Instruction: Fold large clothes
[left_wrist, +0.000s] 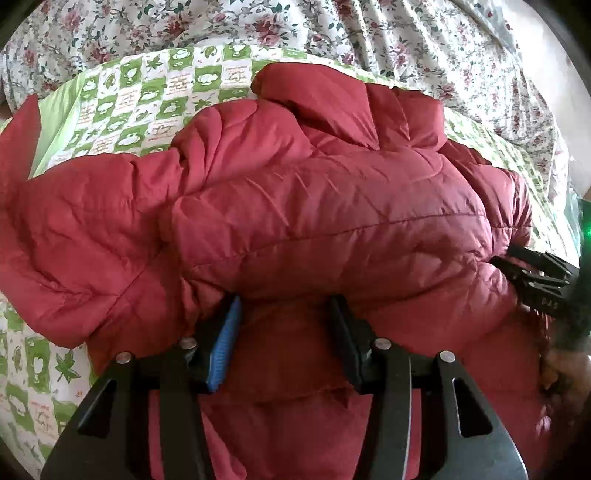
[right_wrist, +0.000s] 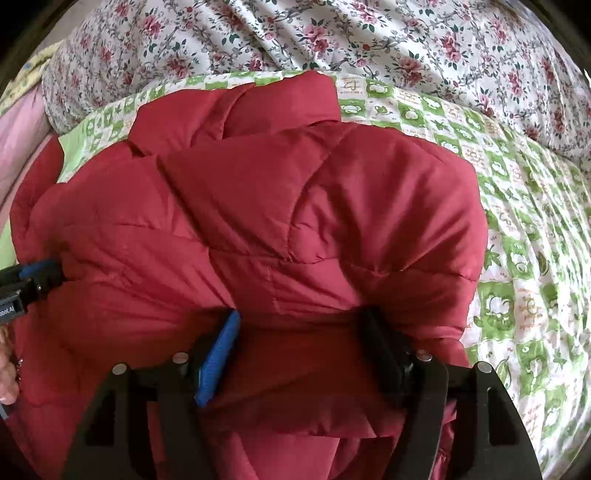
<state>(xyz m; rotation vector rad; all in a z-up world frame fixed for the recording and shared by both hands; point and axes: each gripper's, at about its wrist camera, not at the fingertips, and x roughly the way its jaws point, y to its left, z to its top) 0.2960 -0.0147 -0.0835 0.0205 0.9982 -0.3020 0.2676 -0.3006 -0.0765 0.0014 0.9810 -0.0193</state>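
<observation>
Lying on the green checked quilt (left_wrist: 122, 107), the red puffer jacket (left_wrist: 314, 206) looks light, soft and slippery. Left gripper (left_wrist: 286, 317) and right gripper (right_wrist: 301, 328) each have jaws apart, with a thick fold bulging between; better to pinch seams.

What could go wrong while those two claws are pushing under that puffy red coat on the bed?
1. The red coat is thick and slick; both the left gripper and the right gripper stand wide with padding bulging over them, so it may slip out when lifted.
2. The fingertips are buried, so they might also catch the green checked quilt.
3. The folded bulk could spring open.
</observation>
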